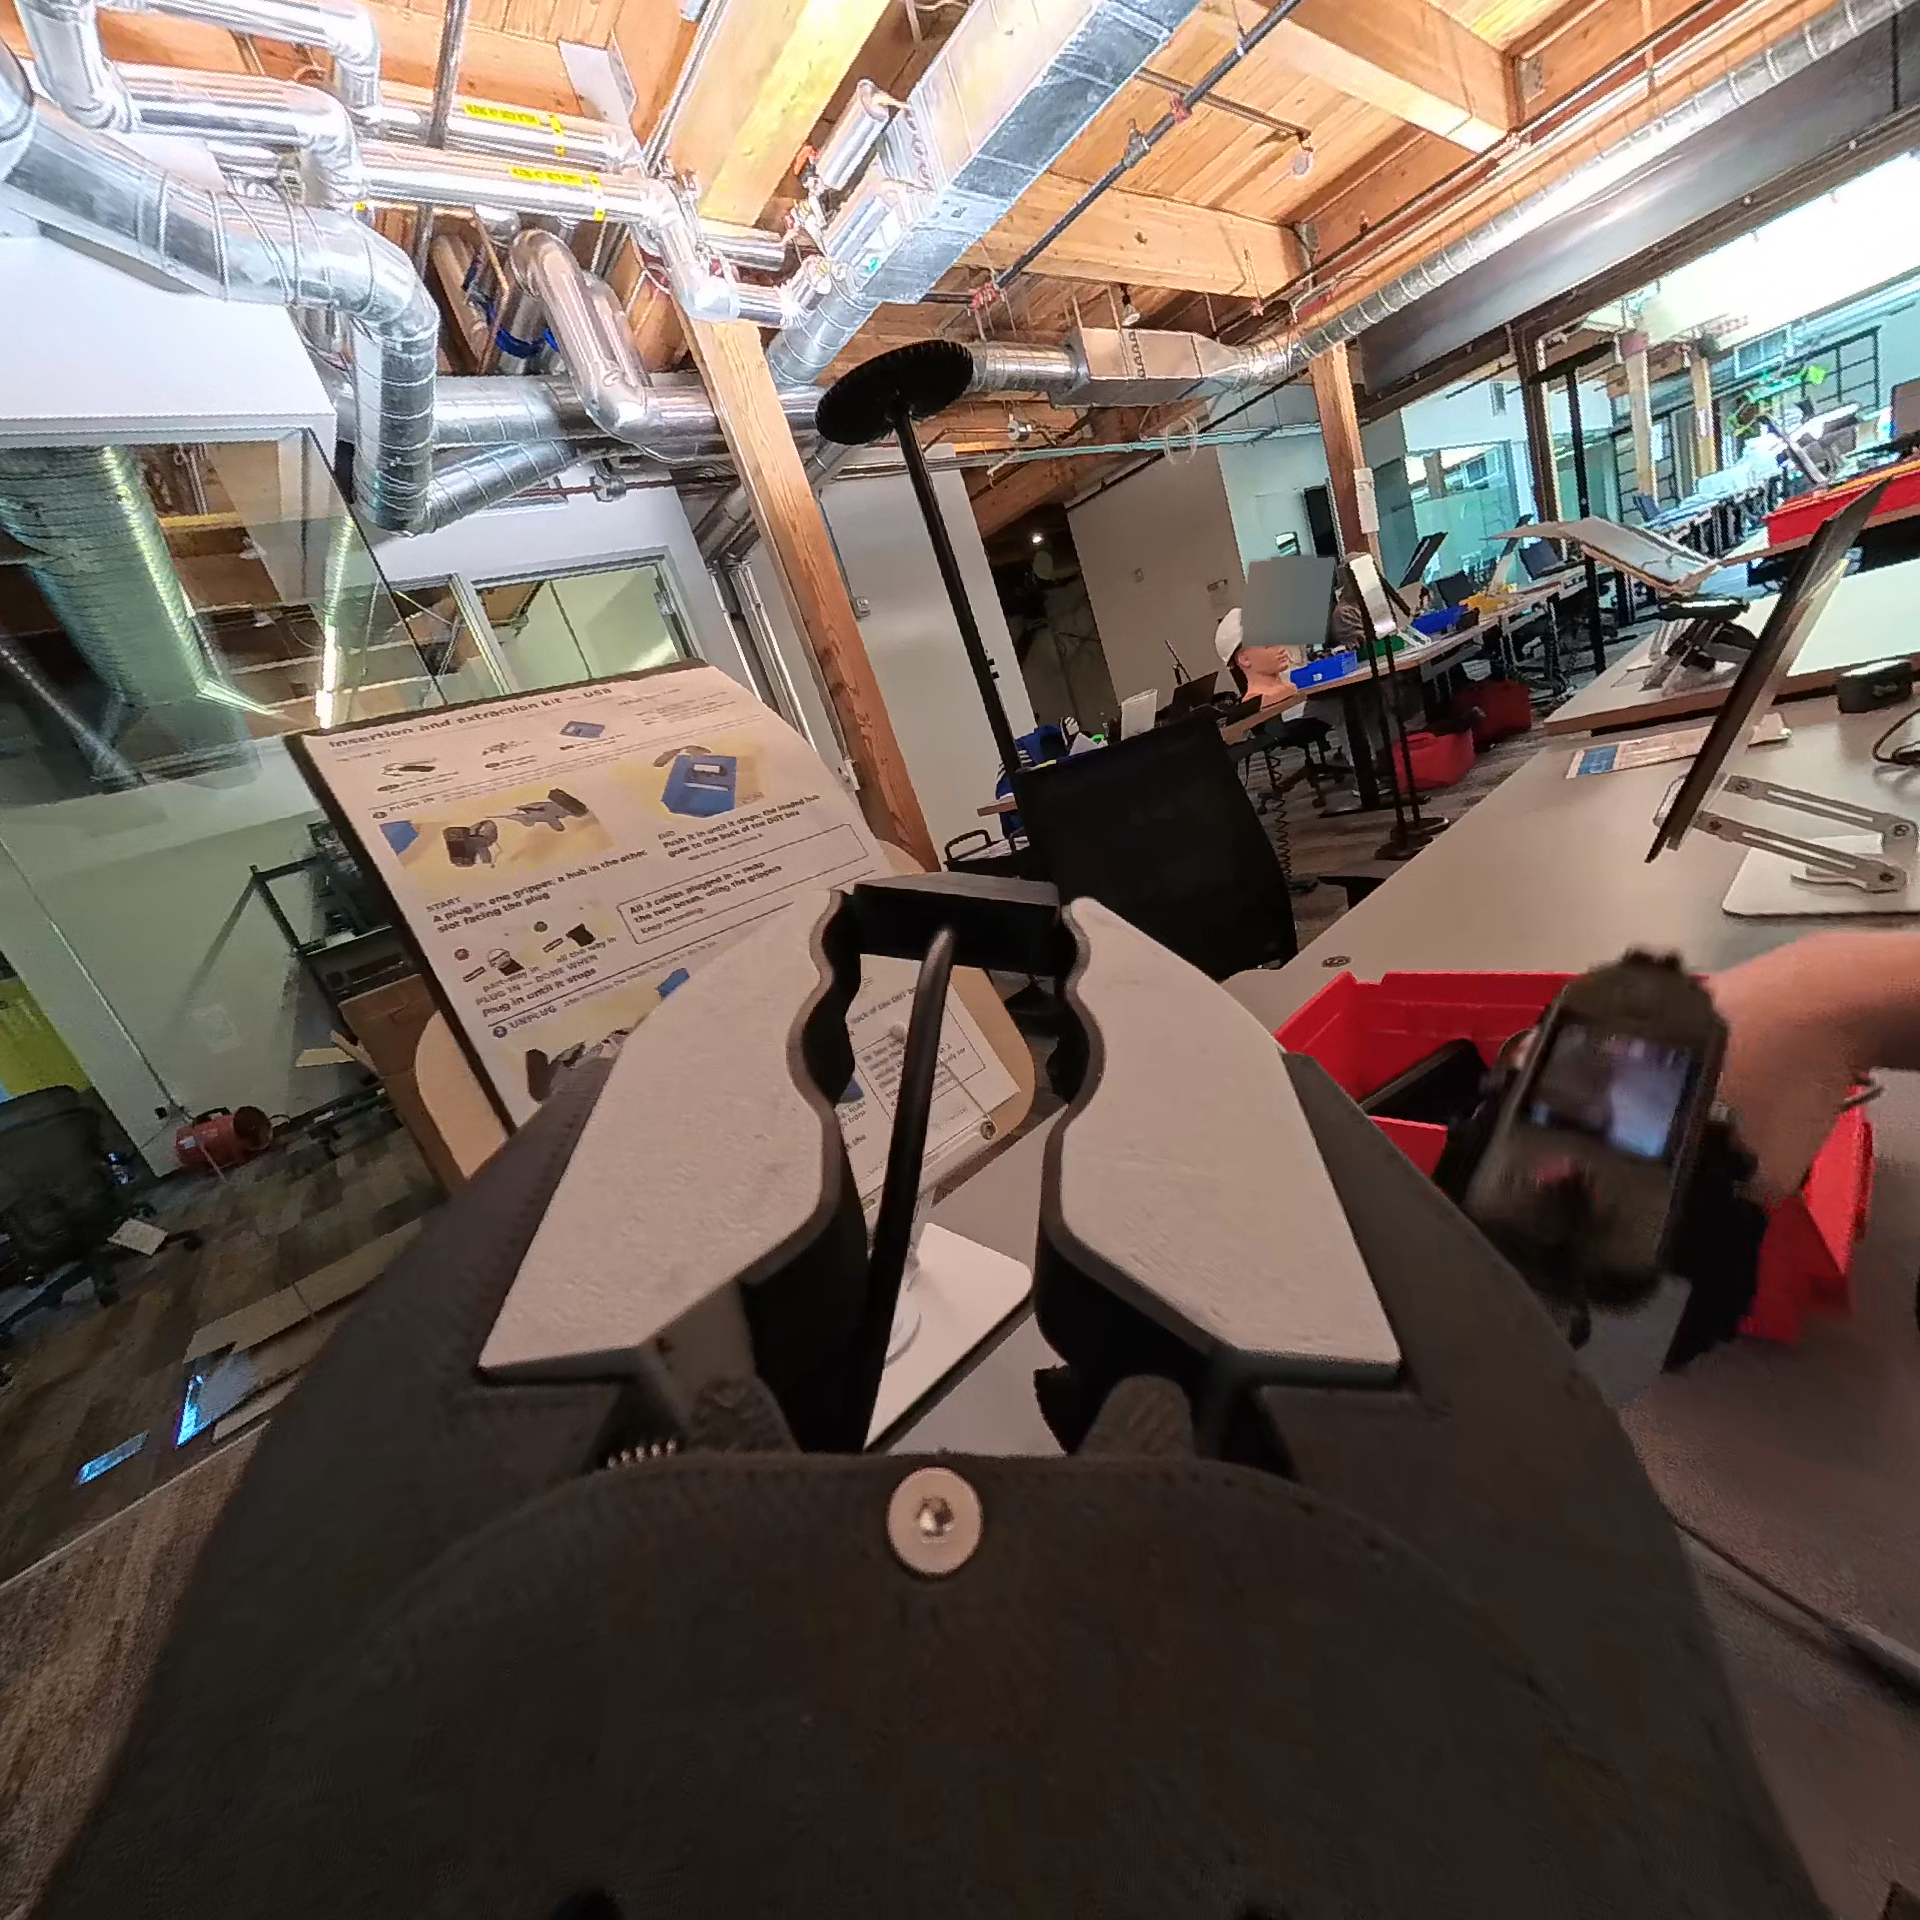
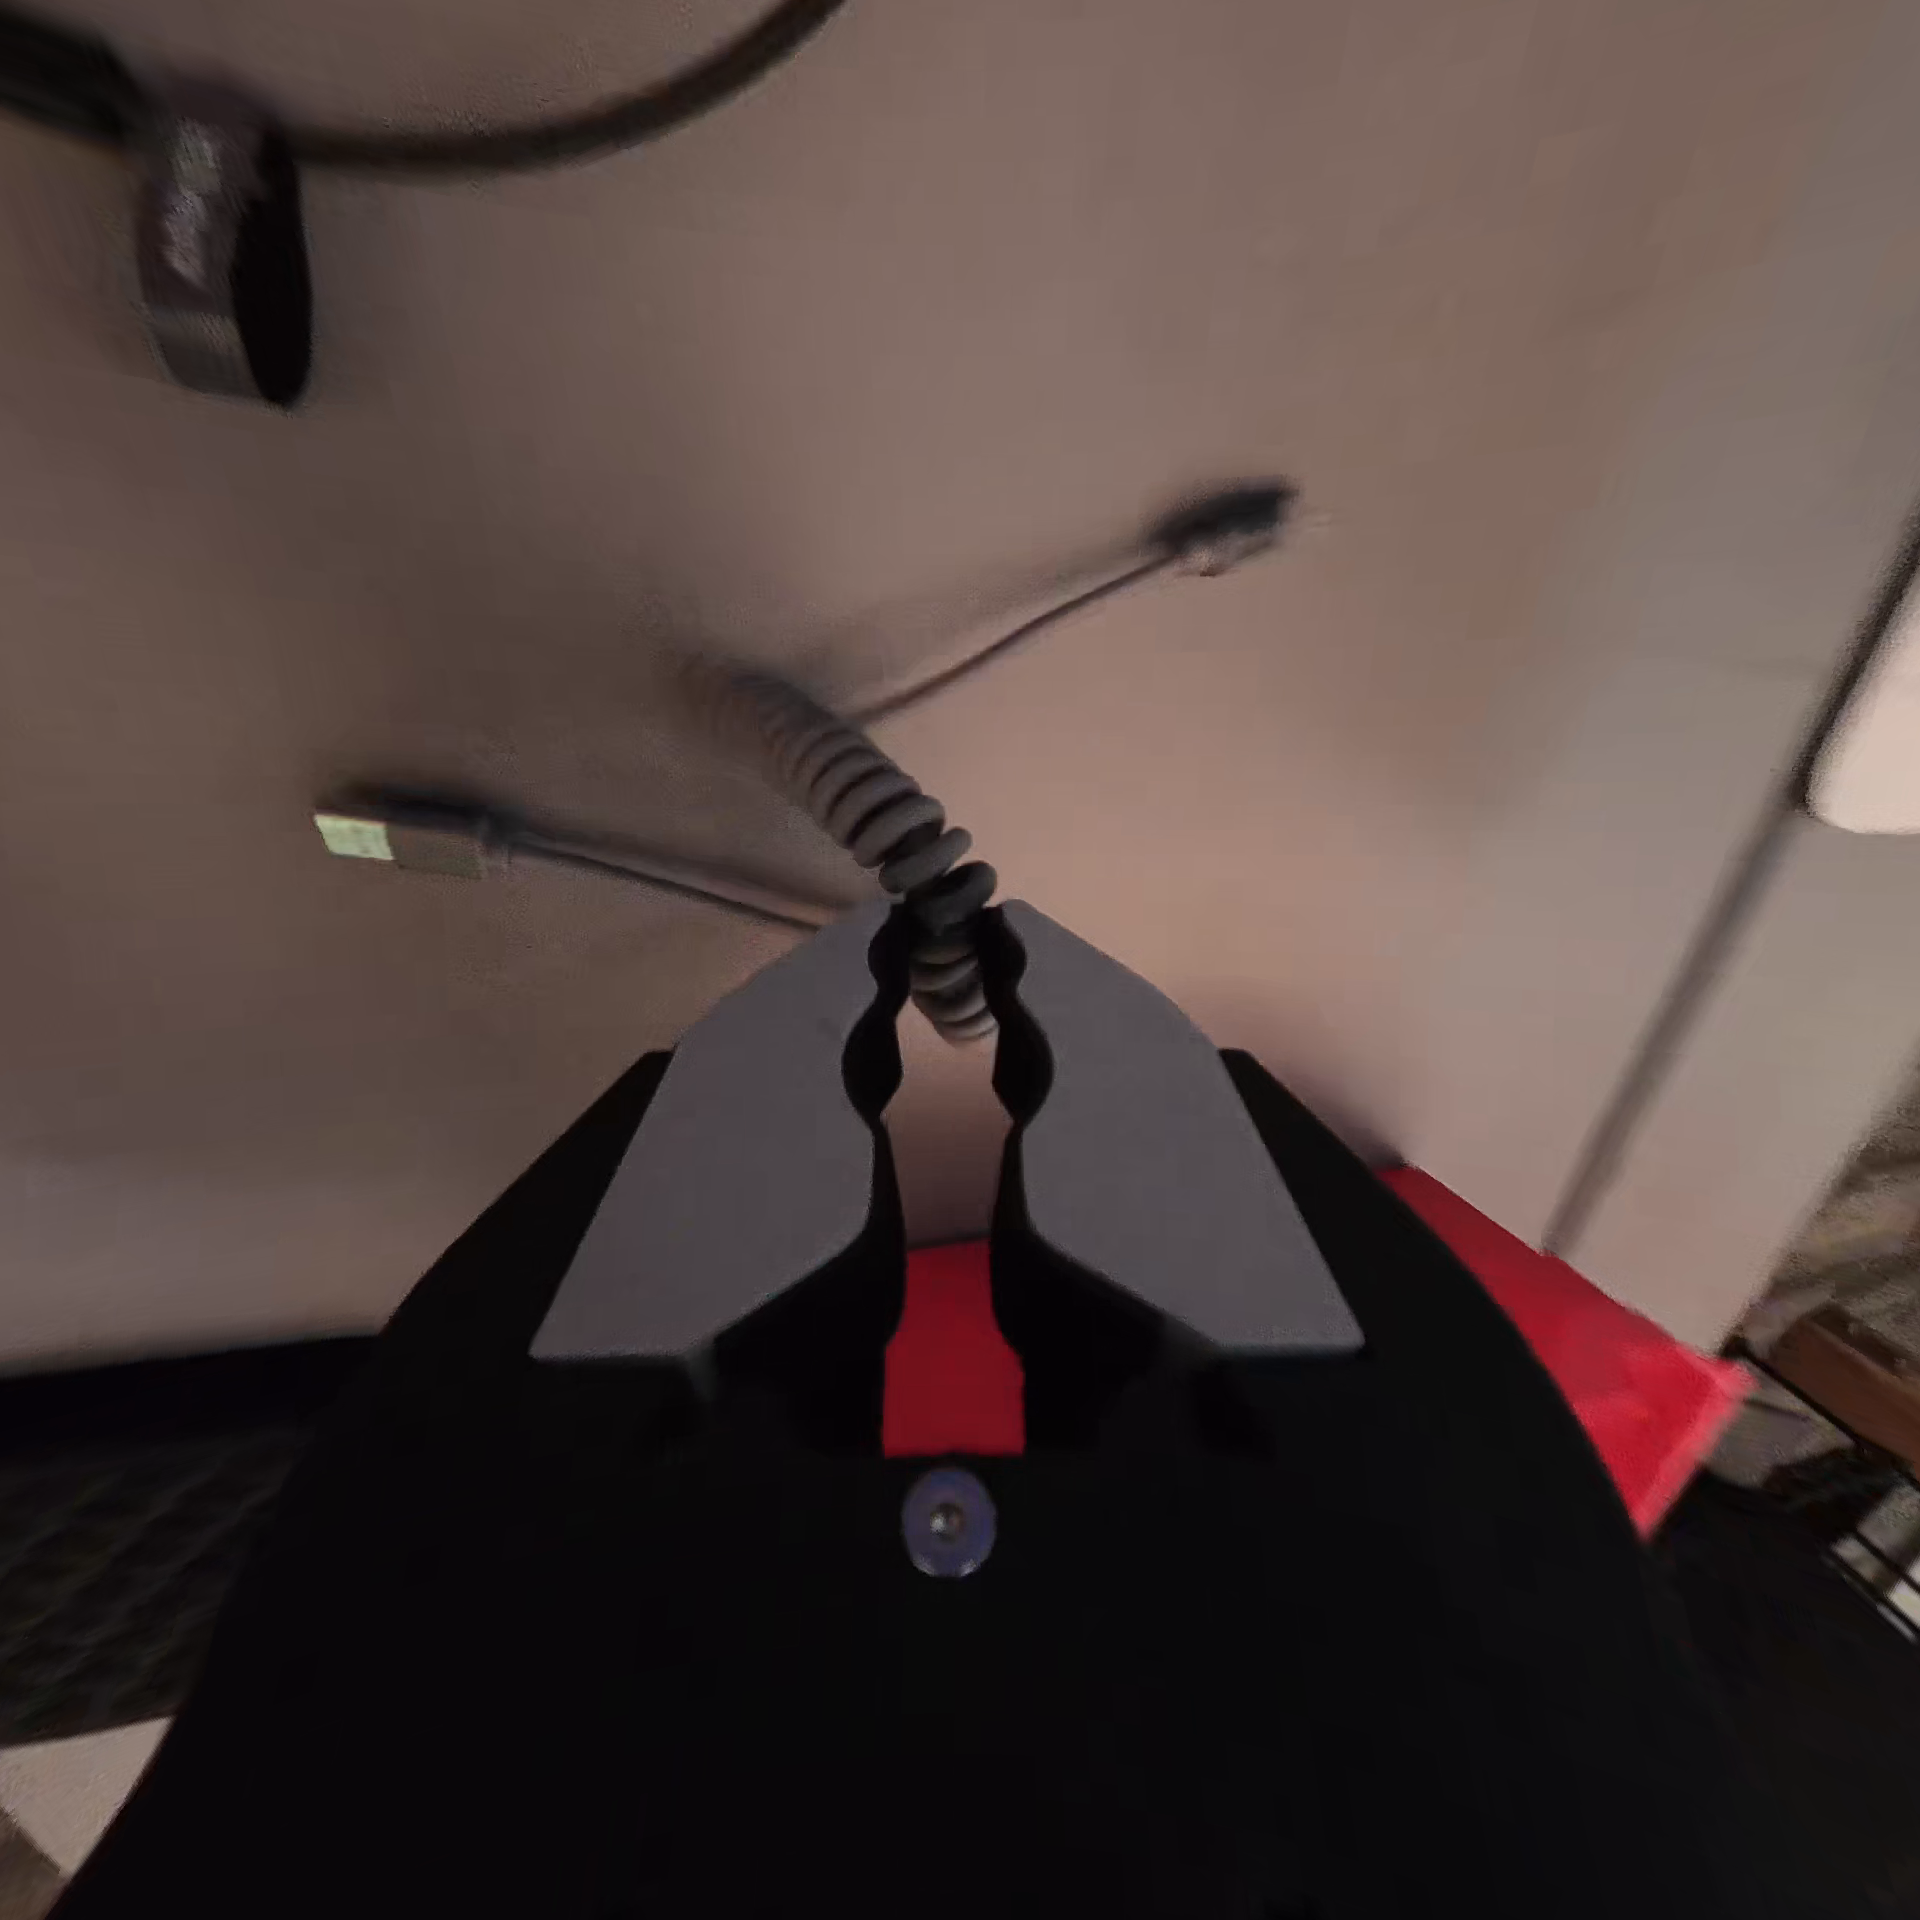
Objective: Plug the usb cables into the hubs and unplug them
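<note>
left wrist view: left gripper (image 1: 951,920) raised off the grey table (image 1: 1507,935), fingertips clamped on black USB hub (image 1: 951,920), its cable (image 1: 904,1132) hanging between the fingers; red bin (image 1: 1403,1013) to the right | right wrist view: right gripper (image 2: 943,914) pinching coiled USB cable (image 2: 883,821) above the table, plug (image 2: 400,836) lying left

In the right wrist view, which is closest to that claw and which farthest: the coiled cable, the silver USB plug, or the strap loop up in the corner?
1. Coiled cable: pinched between the right gripper's fingertips.
2. Silver USB plug: out to the left on the table.
3. Strap loop: upper-left corner, on a dark cable, farthest off.
</note>
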The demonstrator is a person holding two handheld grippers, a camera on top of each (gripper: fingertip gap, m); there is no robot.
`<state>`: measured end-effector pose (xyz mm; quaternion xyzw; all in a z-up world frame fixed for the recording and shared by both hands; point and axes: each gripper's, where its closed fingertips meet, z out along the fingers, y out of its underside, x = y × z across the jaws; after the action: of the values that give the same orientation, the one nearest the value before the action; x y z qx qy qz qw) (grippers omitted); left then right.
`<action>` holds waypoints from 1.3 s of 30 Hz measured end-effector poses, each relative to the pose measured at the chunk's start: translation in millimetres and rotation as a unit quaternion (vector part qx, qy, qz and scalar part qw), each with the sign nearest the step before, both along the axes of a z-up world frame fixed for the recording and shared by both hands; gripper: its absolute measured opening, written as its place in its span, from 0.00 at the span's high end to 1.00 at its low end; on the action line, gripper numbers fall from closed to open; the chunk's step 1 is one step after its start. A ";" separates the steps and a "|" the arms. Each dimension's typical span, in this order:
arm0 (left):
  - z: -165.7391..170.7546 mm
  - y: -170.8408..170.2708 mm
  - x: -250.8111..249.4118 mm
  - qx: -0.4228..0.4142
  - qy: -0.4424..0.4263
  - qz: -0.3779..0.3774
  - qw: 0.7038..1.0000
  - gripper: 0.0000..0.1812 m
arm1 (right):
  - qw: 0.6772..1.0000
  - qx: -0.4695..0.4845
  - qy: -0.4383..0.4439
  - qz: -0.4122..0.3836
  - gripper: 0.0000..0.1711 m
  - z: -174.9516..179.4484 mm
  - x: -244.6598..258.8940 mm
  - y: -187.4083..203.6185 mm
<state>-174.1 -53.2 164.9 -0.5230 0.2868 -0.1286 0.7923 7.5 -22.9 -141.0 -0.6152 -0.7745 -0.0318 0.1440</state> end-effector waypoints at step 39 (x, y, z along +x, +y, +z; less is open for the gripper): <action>-119.1 28.7 126.6 0.163 0.425 0.144 0.879 0.81 | 0.943 0.150 0.093 -0.282 0.91 168.7 233.6 37.7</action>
<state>-47.5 -24.5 45.8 -0.4258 0.5347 0.2699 0.6782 241.1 14.8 27.7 -0.7797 -0.5388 -0.1300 0.2912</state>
